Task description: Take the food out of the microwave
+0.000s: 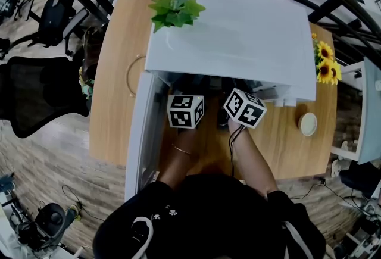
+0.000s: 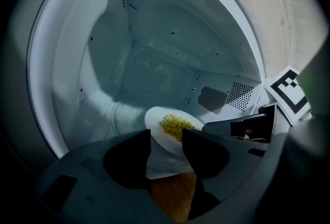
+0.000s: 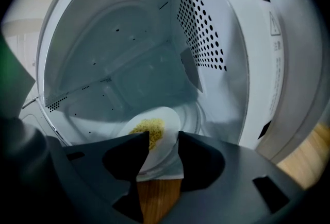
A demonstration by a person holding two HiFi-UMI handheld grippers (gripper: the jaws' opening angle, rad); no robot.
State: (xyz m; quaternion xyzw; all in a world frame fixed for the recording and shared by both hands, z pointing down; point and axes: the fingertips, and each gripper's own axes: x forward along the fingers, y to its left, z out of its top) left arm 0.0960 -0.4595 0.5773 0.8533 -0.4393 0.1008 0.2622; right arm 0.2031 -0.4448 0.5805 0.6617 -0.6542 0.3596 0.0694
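Head view has the person leaning over the white microwave on the wooden table, its door swung out to the near left so both arms can reach into the cavity side by side. Down on the cavity floor sits the white plate with a small heap of yellow food. The left gripper meets it from the left, jaws spread, with the near rim lying in the gap. The right gripper mirrors it from the right, also spread. To me that looks like a two-sided hold being set up to keep the plate level coming out; neither side has closed yet
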